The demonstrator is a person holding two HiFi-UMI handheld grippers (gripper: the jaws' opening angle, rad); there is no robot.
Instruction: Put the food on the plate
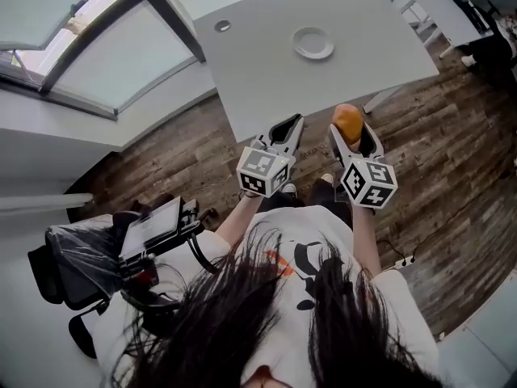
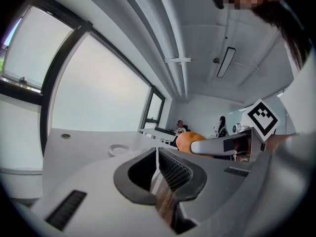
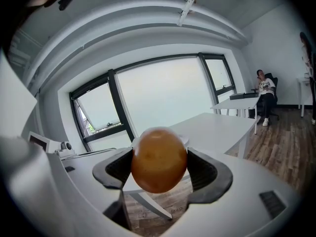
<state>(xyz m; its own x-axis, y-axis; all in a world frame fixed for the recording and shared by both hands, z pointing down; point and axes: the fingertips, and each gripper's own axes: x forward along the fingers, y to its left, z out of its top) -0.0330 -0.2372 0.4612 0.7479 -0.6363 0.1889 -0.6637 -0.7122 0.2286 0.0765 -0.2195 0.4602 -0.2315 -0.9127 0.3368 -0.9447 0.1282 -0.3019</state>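
Two grippers hang side by side above the wood floor, short of the white table (image 1: pixel 266 63). The plate (image 1: pixel 313 43) lies well ahead on the table's far part and is bare.

Hazards, left to right. The left gripper (image 1: pixel 288 128) has no share in the carry. It rides near its neighbour, so a careless swing could knock the load. The right gripper (image 1: pixel 349 129) carries the food (image 1: pixel 347 122), a smooth, rounded, orange-brown piece. It is gripped at its two sides only and has nothing under it. Tilting the gripper or easing the squeeze on the way over the table edge would probably let it slip and fall to the floor. Letting go from a height would probably send so round a piece rolling off the shallow plate.

Jaws, left to right. The left gripper view shows its ribbed pads pressed together with nothing between them. The right gripper view shows its jaws spread about half their travel, each pad touching one flank of the food, which bulges above and below them.
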